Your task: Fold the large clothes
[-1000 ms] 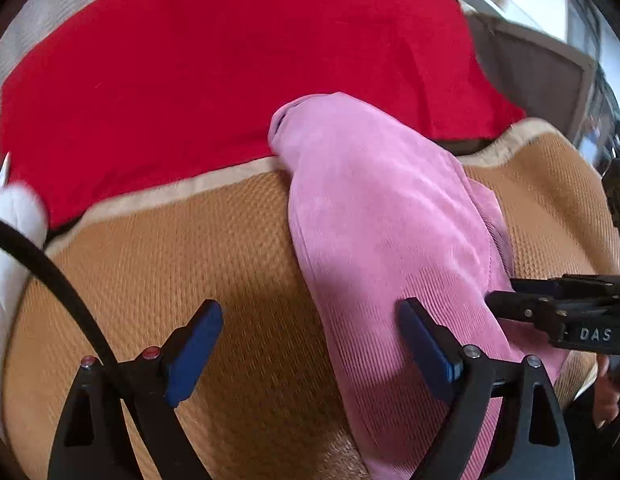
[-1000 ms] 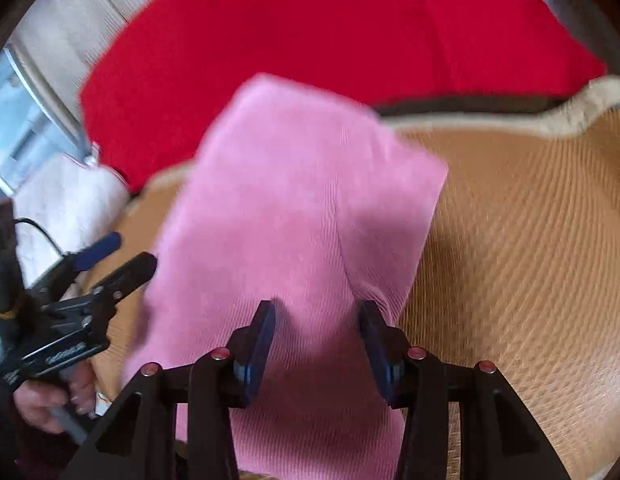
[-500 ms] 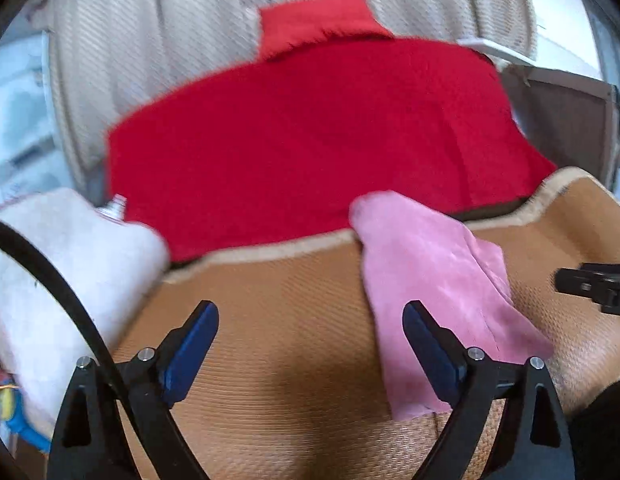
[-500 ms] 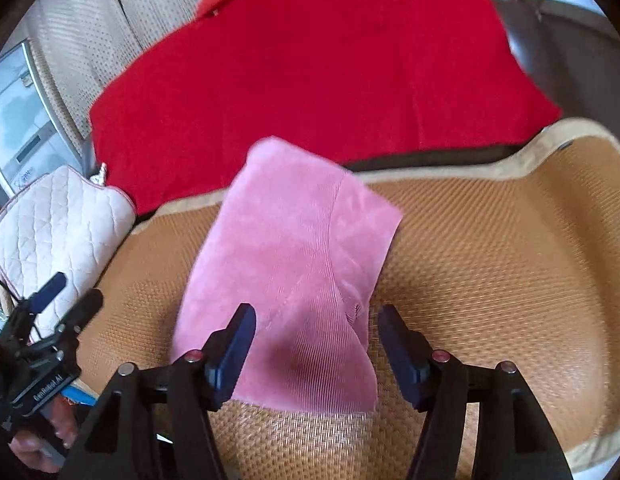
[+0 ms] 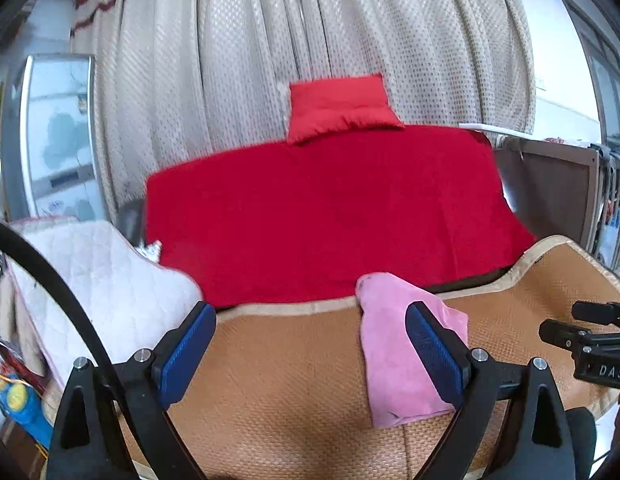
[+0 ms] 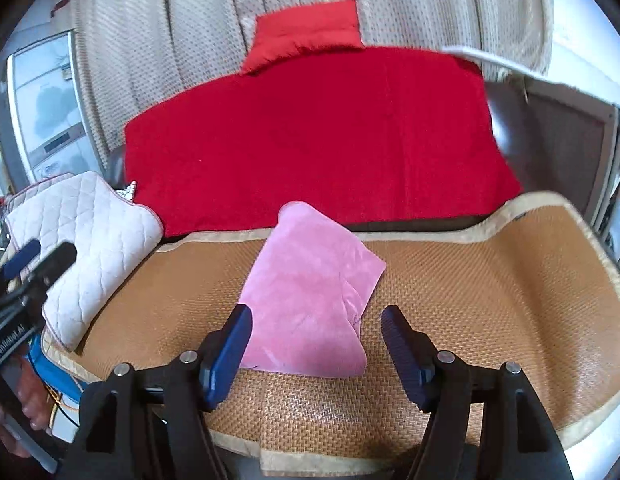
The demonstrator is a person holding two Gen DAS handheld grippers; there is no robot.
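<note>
Pink garment (image 6: 310, 288): folded into a compact, roughly rectangular bundle, lying flat on the woven tan mat (image 6: 490, 280); far corner touching the mat's cream border, just beside the red blanket (image 6: 310, 132).

Right claw (image 6: 316, 344): jaws wide, just opened further, nothing between the pads. Blue pads (image 6: 229, 348) clear of the cloth, raised above the bundle's near edge. No contact with the garment.

Left claw (image 5: 310, 352): jaws wide, empty. Right-hand pad in front of the garment (image 5: 394, 360) in the left wrist view, not touching it; left-hand pad over bare mat (image 5: 269, 380). Seen also at the left edge of the right wrist view, held by a hand (image 6: 25, 392).

Surroundings: red blanket spread behind the mat, small red pillow (image 5: 342, 112) on its far edge against the beige curtain (image 5: 269, 40). White quilted cushion (image 6: 81, 240) at the mat's left end, overlapping the border. Black cable (image 5: 49, 276) arcing across the lower left of the left wrist view.
</note>
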